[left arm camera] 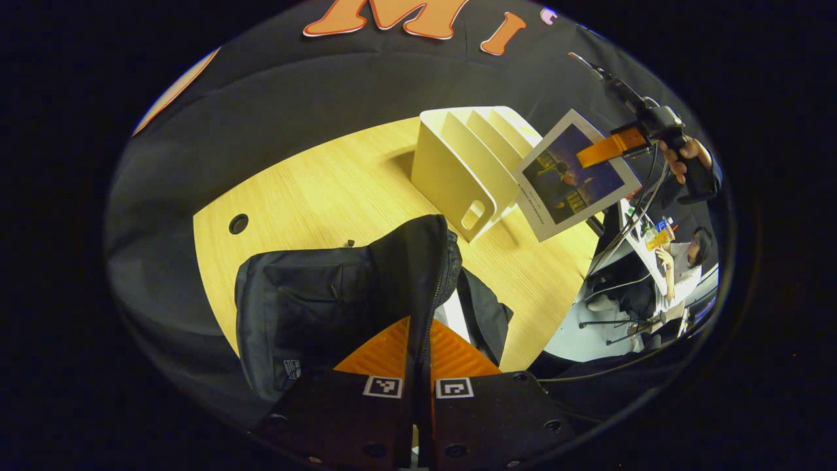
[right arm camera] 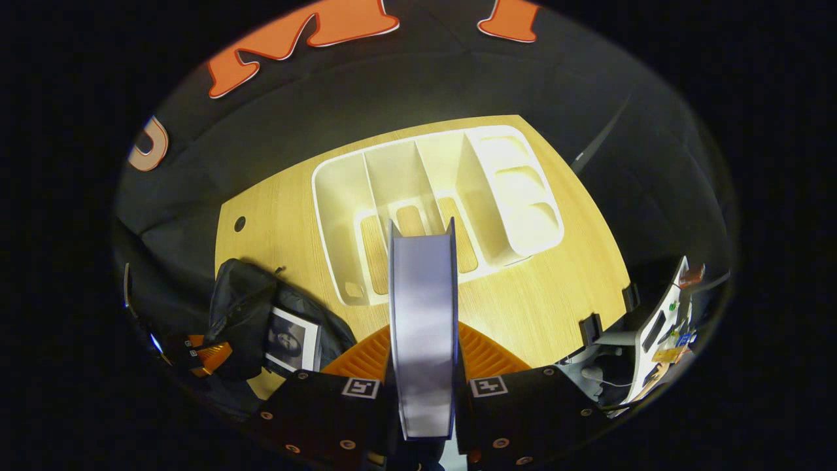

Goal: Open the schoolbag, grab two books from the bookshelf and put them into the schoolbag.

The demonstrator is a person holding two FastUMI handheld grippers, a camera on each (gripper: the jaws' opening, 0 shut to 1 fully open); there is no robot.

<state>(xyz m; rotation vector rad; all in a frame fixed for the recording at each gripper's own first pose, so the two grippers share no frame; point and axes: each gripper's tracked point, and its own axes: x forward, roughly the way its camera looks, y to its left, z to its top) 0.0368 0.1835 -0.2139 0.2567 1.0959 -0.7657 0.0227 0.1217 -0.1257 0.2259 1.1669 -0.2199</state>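
The black schoolbag (left arm camera: 307, 294) stands on the wooden table, and my left gripper (left arm camera: 418, 337) is shut on its upright zipper edge, holding the mouth apart. The white bookshelf (left arm camera: 467, 163) stands behind it with bare slots. Up at the right, the right gripper (left arm camera: 611, 147) holds a book (left arm camera: 569, 176) with a dark cover in the air beside the shelf. In the right gripper view that book (right arm camera: 424, 314) shows edge-on between the fingers of my right gripper (right arm camera: 424, 343), above the bookshelf (right arm camera: 431, 196). Lower left, the schoolbag (right arm camera: 239, 304) lies open with another book (right arm camera: 292, 341) inside, the left gripper (right arm camera: 206, 353) at its edge.
The table (left arm camera: 314, 190) has a round cable hole (left arm camera: 239, 224) near its left side, and its right edge drops off past the shelf. Beyond that edge a person (left arm camera: 683, 261) sits at a cluttered desk (right arm camera: 660, 327). A hand (left arm camera: 683, 157) holds the right gripper.
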